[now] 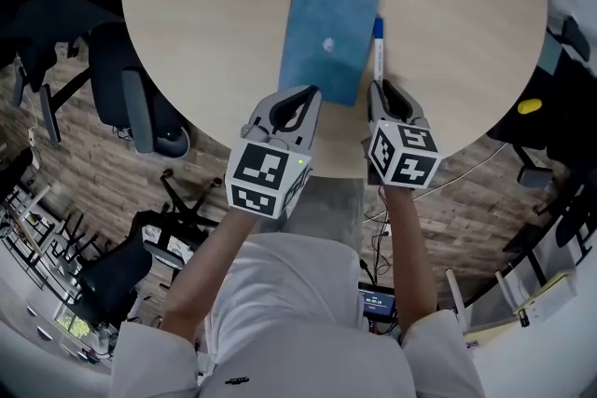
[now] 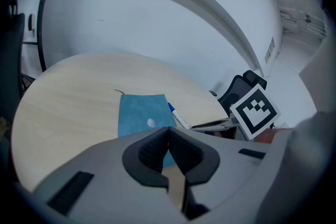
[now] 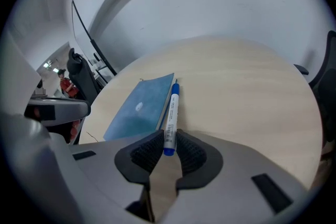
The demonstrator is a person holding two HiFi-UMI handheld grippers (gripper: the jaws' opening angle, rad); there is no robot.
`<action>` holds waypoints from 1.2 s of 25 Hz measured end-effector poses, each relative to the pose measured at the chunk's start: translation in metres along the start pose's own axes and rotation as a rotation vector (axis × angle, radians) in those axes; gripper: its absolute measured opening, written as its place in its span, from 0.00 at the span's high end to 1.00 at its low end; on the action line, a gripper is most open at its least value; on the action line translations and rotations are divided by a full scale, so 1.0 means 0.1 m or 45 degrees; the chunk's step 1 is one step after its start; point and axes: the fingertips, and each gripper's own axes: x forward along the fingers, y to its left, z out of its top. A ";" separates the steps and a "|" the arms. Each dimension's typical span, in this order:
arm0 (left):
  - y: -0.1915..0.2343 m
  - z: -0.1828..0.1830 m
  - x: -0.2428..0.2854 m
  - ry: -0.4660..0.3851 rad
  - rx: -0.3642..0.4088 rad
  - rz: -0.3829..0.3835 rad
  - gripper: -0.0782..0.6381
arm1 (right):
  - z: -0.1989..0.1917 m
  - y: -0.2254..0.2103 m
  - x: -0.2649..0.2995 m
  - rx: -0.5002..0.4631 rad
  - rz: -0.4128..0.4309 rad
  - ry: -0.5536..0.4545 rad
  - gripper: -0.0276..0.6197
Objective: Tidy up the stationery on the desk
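You're at the pickup step: your right claw (image 3: 168, 147) is closed to a narrow gap on the near end of the pen (image 3: 171, 110), pads pressing both sides. The pen lies on the desk (image 1: 205, 33), right along the notebook (image 1: 325, 37)'s right edge. Your left claw (image 2: 168, 138) is fully closed w/ nothing in it, just short of the notebook's near edge. Next, prob. lift the pen straight up, w/o dragging the notebook, then find it a spot; no holder is in view.

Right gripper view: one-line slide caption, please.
Right gripper closed on a white, blue-capped pen beside a blue notebook on a round pale-wood table.
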 end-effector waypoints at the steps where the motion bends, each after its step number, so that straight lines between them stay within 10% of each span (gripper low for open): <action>1: 0.00 0.00 0.00 0.001 0.002 -0.001 0.86 | 0.00 0.03 0.00 0.000 0.020 0.000 0.81; 18: 0.03 -0.01 -0.04 0.001 -0.006 0.006 0.86 | -0.02 0.37 0.08 -0.085 0.175 0.035 0.76; 30: 0.01 0.20 -0.27 -0.053 0.003 -0.009 0.86 | 0.10 0.42 -0.21 -0.129 0.100 0.002 0.76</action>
